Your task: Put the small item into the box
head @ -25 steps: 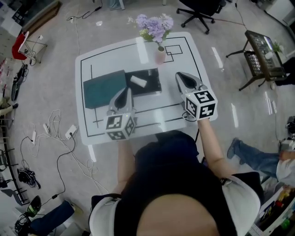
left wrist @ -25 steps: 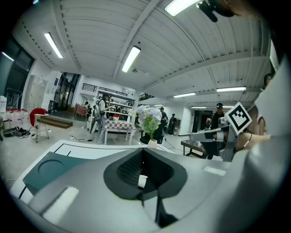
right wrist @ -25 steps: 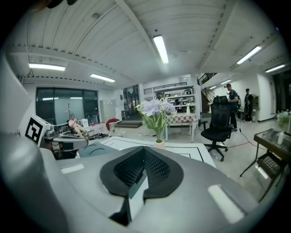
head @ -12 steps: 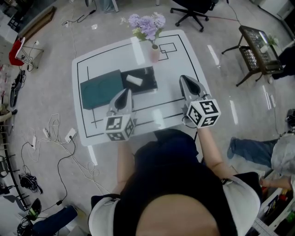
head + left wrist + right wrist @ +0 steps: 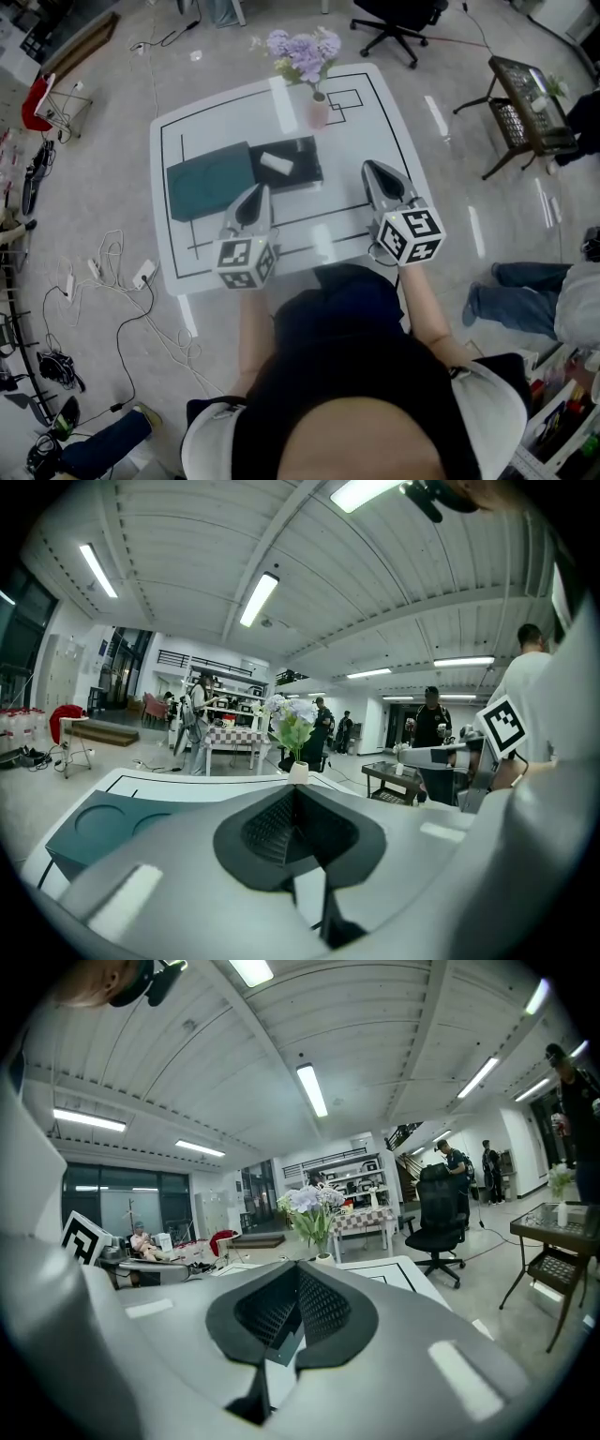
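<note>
The small item (image 5: 275, 163) lies in the box (image 5: 302, 172), beyond the left tongs (image 5: 260, 191) and right tongs (image 5: 368, 168), both closed and empty.

Ceiling strip lights (image 5: 261, 597) lit the room brightly (glare streaked the white table (image 5: 286, 103)); fisheye edges curved and darkened.

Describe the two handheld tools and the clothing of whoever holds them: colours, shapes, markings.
The left tool and the right tool match: smooth grey shells tapering to a narrow beak. Each has a white cube with black square markers at its rear, and black ribbed pads inside. The person wears a dark top with short white sleeves.
</note>
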Tool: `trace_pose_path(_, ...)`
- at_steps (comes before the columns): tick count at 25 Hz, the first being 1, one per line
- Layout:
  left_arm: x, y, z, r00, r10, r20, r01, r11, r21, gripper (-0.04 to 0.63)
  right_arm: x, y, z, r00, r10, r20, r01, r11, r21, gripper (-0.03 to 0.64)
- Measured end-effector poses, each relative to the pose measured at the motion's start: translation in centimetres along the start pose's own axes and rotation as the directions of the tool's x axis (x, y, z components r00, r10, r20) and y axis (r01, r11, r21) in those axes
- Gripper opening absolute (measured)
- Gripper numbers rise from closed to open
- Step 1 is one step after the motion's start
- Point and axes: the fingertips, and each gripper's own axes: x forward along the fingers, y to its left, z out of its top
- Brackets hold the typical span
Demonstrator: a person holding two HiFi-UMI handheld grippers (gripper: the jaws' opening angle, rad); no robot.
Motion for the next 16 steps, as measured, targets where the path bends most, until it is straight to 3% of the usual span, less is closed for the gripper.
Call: trace_pose_path(16, 0.11, -0.08, 0.08, 1.0, 0.005, 0.0, -0.005, 1.0, 0.002, 0.009, 0.24, 0.27, -0.22, 1.0, 0.018, -0.016, -0.018, 1.0, -0.001, 0.0)
